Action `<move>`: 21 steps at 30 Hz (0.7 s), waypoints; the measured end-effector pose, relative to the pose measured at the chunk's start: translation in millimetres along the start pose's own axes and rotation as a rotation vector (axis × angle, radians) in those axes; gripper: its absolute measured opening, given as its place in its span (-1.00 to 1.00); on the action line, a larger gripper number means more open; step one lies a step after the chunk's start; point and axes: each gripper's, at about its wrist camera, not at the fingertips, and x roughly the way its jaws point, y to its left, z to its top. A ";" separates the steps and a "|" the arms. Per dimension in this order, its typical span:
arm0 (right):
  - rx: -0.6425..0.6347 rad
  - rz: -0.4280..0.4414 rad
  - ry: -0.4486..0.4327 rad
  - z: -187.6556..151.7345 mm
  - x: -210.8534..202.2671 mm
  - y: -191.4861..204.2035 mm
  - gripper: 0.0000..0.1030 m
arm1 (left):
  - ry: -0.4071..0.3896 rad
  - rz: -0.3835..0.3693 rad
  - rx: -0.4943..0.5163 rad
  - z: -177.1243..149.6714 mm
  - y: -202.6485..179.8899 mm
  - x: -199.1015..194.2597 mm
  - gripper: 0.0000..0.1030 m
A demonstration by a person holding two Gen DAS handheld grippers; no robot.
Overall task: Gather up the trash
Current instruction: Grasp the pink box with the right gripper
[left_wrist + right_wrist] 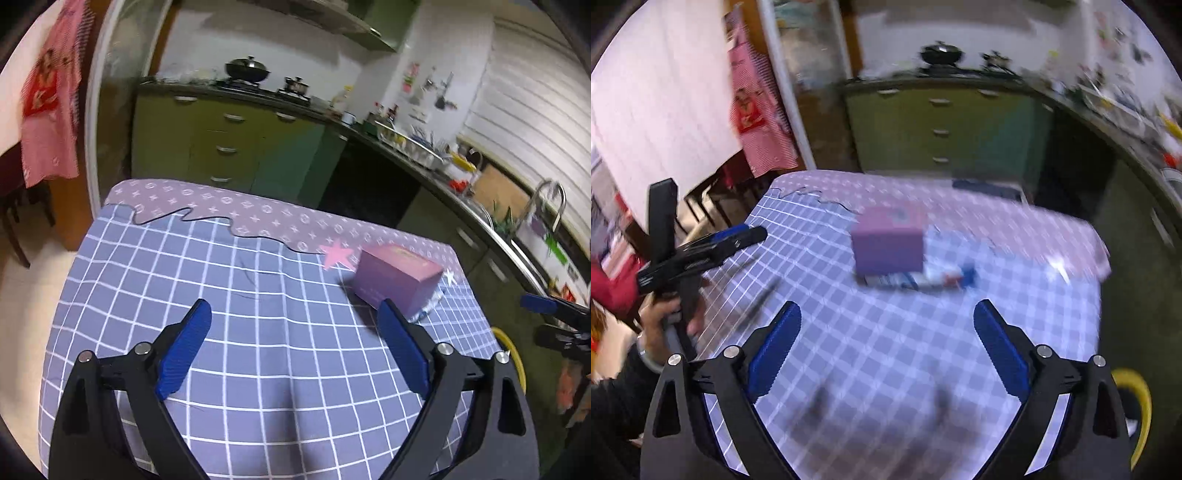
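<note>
Both grippers' jaws wide apart, empty

A table covered by a blue-violet cloth with a white grid (229,332) fills the near part of the scene; along its far edge the cloth turns to a mauve band printed with small white stars and flowers (258,212), parted from the grid by a wavy dark line. Toward the far right of the table stands a pinkish-purple cardboard box (397,280). It rests on a flat, crumpled white-and-blue wrapper (934,278) that sticks out to the box's right.
</note>
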 end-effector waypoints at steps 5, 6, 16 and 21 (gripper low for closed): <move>-0.065 -0.038 0.027 28.5 61.4 16.5 0.84 | 0.037 -0.015 -0.037 -2.3 8.1 6.2 0.69; -0.069 -0.042 0.033 32.5 69.4 18.5 0.84 | 0.040 -0.016 -0.036 -2.6 6.9 7.2 0.69; -0.010 -0.135 0.086 45.4 127.0 12.1 0.84 | 0.055 -0.022 -0.042 -4.6 7.1 8.6 0.69; -0.007 -0.153 0.102 45.7 141.6 6.0 0.84 | 0.059 -0.023 -0.045 -5.2 6.5 9.8 0.69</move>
